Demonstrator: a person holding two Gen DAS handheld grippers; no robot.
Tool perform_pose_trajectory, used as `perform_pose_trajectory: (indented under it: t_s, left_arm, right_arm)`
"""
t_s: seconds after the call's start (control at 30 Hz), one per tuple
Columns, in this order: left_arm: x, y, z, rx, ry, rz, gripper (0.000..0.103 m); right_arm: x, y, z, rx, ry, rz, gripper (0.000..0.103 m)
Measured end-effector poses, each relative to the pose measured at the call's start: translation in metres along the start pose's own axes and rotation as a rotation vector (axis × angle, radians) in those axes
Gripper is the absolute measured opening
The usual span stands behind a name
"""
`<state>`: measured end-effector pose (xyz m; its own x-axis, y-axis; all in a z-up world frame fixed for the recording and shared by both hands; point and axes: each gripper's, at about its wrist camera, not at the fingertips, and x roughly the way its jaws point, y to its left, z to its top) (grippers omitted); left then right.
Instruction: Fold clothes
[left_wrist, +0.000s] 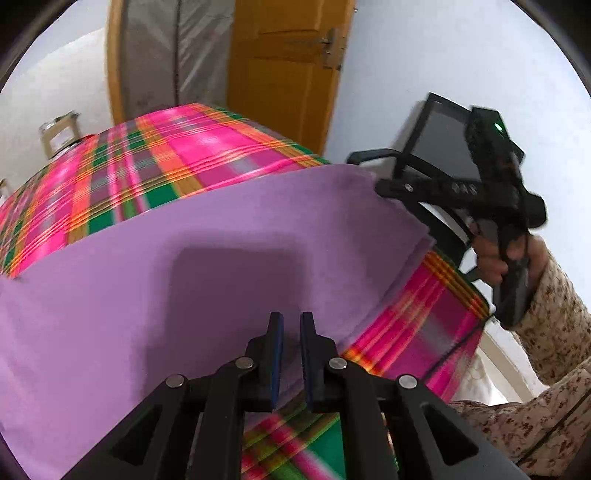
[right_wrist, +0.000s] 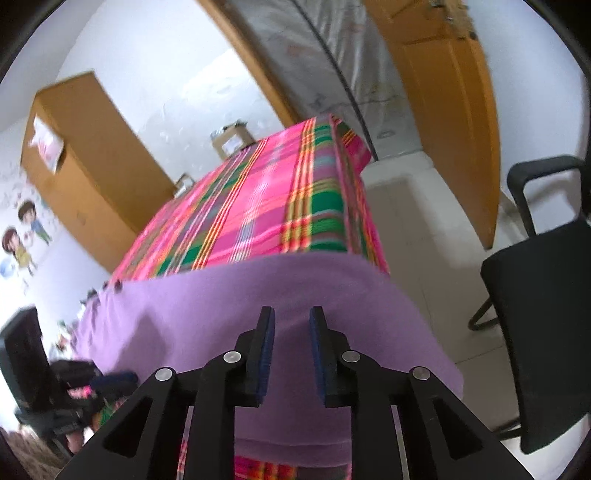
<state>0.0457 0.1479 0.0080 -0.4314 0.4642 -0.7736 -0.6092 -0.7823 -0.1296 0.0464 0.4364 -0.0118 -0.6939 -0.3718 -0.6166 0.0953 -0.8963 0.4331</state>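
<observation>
A plaid-covered table (right_wrist: 258, 206) carries the purple garment (left_wrist: 184, 266) across its near end; the cloth's left part runs out of frame, and motion blur softens everything. Right of the table, bare floor (right_wrist: 417, 229) and a black chair (right_wrist: 543, 295) stand clear. Above the garment the left gripper (left_wrist: 291, 325) and right gripper (right_wrist: 291, 321) hover, jaws slightly parted, holding nothing.
</observation>
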Motion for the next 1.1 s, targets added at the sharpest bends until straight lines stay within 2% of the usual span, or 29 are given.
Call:
perform_pose_trajectory:
  t_s: [0.07,0.2,0.37,0.47,0.6,0.67,0.87,1.1]
  left_arm:
    - [-0.003,0.011,-0.005,-0.034,-0.005,0.013,0.008]
    - [-0.009,0.028,-0.016,-0.089,-0.010,0.034,0.008]
    - [-0.020,0.044,-0.028,-0.128,-0.025,0.055,0.008]
    - [-0.031,0.056,-0.036,-0.164,-0.049,0.078,0.008]
    - [-0.049,0.085,-0.047,-0.249,-0.079,0.124,0.008]
    - [-0.059,0.100,-0.055,-0.293,-0.092,0.149,0.008]
    - [-0.088,0.151,-0.084,-0.429,-0.122,0.238,0.008]
    - [-0.120,0.209,-0.121,-0.598,-0.154,0.371,0.008]
  right_arm:
    - [0.002,0.009,-0.006,-0.039,0.003,-0.027,0.027]
    - [0.003,0.019,-0.015,-0.072,-0.007,-0.078,0.028]
    - [-0.004,0.020,-0.018,-0.046,-0.009,-0.138,0.028]
    - [-0.008,0.035,-0.017,-0.070,-0.018,-0.164,0.029]
    - [-0.005,0.071,-0.012,-0.162,-0.019,-0.126,0.031]
    - [0.004,0.089,-0.012,-0.203,-0.011,-0.097,0.035]
    - [0.038,0.123,-0.023,-0.259,0.065,-0.073,0.035]
    - [0.066,0.154,-0.033,-0.302,0.111,-0.054,0.035]
